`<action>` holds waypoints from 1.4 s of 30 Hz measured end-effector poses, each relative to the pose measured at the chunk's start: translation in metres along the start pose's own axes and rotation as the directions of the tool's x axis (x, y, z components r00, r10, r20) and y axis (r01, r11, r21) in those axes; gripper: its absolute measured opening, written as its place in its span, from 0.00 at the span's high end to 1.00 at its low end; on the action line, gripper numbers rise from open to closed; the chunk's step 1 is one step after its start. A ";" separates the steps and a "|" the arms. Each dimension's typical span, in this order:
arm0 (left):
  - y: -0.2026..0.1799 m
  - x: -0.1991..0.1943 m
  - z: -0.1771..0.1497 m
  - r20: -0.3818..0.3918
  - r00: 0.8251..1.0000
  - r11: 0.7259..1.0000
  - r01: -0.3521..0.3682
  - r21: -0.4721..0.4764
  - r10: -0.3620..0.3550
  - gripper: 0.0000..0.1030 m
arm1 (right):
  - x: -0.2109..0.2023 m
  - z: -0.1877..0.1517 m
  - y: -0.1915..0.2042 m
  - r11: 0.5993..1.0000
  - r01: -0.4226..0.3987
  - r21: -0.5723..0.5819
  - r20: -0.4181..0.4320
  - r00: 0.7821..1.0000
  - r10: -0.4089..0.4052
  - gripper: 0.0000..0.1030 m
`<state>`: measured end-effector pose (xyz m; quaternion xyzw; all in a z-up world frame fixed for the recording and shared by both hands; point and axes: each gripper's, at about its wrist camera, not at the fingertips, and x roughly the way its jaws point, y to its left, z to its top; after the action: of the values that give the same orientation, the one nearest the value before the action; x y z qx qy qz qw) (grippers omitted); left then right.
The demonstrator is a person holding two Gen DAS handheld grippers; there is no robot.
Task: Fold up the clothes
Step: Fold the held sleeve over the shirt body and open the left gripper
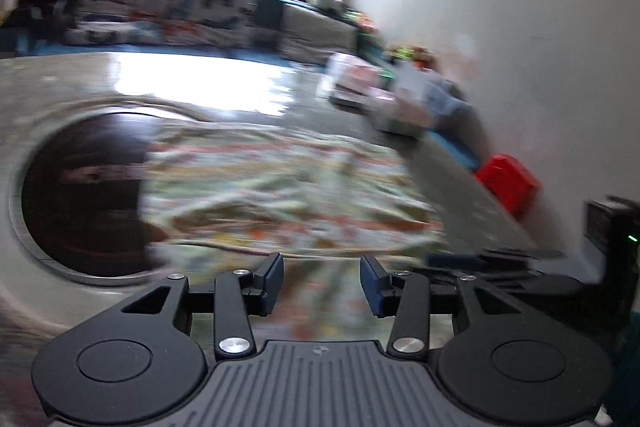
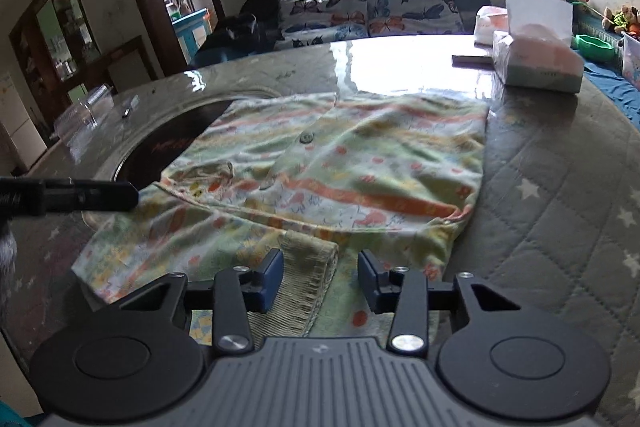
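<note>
- A small kids' top [image 2: 320,163] with orange, green and yellow pictures lies spread on the tabletop [image 2: 552,187]. Part of it hangs over a dark round plate [image 2: 168,143] set into the tabletop.
- The top looks partly folded. One side lies over the middle, and a small button [image 2: 307,137] shows near the fold.
- A ribbed cuff [image 2: 308,275] sits at the near edge, just in front of the right tongs [image 2: 320,281].
- The right tongs are apart and hold nothing. The cuff lies between and a bit below the two blue pads [image 2: 272,279].
- The left tongs [image 1: 322,285] are apart too and hold nothing. They hang low over the near edge of the cloth. That view is blurry, so I cannot tell if they touch it.
- In the right view, the left tongs show as a dark bar at the left side, close to the collar [image 2: 208,175].
- I think the next job is to pinch the near edge and fold it up over the rest.
- To do it well, go low so one pad slides under the cloth, then close on just the layers you want.
- Grab both corners at the same height, so the fold comes out straight.
- Lift only a little and lay it down flat, or the soft cloth may bunch up.
- Keep away from the tissue boxes [image 2: 536,63] at the far right.
</note>
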<state>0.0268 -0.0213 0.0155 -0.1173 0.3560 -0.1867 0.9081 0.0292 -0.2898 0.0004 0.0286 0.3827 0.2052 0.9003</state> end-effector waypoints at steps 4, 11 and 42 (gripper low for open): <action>0.026 0.000 0.001 0.012 0.994 0.994 -0.109 -0.018 0.109 0.56 | 0.002 -0.001 0.000 1.000 -0.005 0.007 -0.006 1.000 0.005 0.76; 0.042 0.011 -0.002 -0.023 0.989 0.988 -0.147 -0.037 0.147 0.56 | -0.002 0.002 0.000 1.000 0.015 0.012 0.014 1.000 -0.015 0.93; 0.012 -0.006 -0.019 -0.025 0.997 0.994 -0.077 0.080 0.079 0.65 | -0.016 -0.006 0.033 0.983 -0.045 -0.178 -0.033 0.999 0.039 0.65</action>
<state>0.0130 -0.0099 0.0016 -0.0646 0.3654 -0.1667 0.9135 0.0038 -0.2661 0.0142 -0.0470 0.3752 0.2581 0.8891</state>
